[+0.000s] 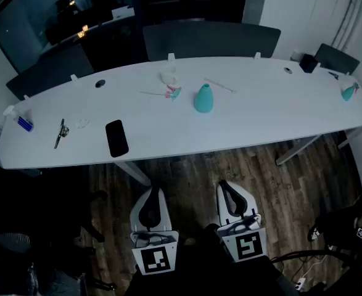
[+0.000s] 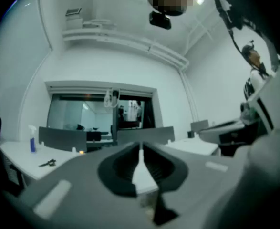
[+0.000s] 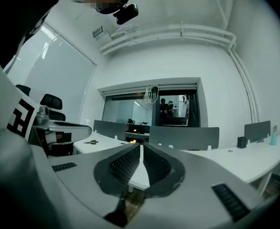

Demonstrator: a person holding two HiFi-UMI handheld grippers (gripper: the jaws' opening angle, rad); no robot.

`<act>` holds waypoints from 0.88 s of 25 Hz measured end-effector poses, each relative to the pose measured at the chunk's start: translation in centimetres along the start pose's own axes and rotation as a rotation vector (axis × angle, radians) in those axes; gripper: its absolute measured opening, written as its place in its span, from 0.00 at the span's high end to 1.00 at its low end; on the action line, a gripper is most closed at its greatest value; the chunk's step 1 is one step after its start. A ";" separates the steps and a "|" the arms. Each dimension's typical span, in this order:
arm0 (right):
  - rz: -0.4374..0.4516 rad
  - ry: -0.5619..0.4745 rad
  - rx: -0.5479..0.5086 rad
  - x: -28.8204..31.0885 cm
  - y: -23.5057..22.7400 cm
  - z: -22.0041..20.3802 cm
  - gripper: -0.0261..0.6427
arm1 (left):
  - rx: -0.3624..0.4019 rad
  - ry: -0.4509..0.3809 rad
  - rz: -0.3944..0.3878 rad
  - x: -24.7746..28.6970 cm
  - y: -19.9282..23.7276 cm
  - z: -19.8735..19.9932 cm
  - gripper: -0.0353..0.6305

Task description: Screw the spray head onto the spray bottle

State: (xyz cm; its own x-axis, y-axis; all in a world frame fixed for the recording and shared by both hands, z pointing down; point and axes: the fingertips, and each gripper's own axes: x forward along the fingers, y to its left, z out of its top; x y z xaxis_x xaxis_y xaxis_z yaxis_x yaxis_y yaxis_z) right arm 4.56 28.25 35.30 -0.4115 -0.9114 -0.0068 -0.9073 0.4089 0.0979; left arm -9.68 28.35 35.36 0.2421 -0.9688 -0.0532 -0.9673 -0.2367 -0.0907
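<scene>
A teal spray bottle (image 1: 203, 98) without its head stands upright near the middle of the long white table (image 1: 255, 125). The spray head (image 1: 173, 92), pink and teal with a thin tube, lies on the table just left of it. Both grippers hang low over the wooden floor, well short of the table's near edge. My left gripper (image 1: 151, 195) (image 2: 140, 149) has its jaws together with nothing between them. My right gripper (image 1: 229, 189) (image 3: 141, 150) is likewise shut and empty. Both point level toward the table.
A black phone (image 1: 116, 138) and a black tool (image 1: 60, 132) lie on the table's left part, with a blue-labelled bottle (image 1: 20, 120) at the far left. A second teal bottle (image 1: 349, 92) (image 3: 273, 137) and a black box (image 1: 308, 63) sit at the right end. Grey chairs line the far side.
</scene>
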 end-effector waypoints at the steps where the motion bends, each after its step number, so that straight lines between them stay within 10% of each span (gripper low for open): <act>1: -0.004 0.009 0.015 0.3 -0.2 -0.3 0.93 | -0.014 0.003 -0.013 0.5 -0.1 -0.2 0.87; 9: 0.006 0.062 0.048 6.2 -4.2 -2.8 0.69 | -0.029 0.060 -0.087 7.6 -1.7 -2.5 0.72; 22: 0.117 0.161 0.084 23.8 -14.8 -7.1 0.66 | -0.016 0.097 0.039 25.7 0.8 -4.3 0.68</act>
State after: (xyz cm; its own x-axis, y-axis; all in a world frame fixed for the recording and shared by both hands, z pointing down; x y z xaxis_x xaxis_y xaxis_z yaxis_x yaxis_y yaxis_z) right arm 8.79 0.18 40.71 -0.5014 -0.8504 0.1595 -0.8609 0.5087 0.0057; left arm -4.56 2.94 38.24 0.1967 -0.9796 0.0401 -0.9771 -0.1993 -0.0749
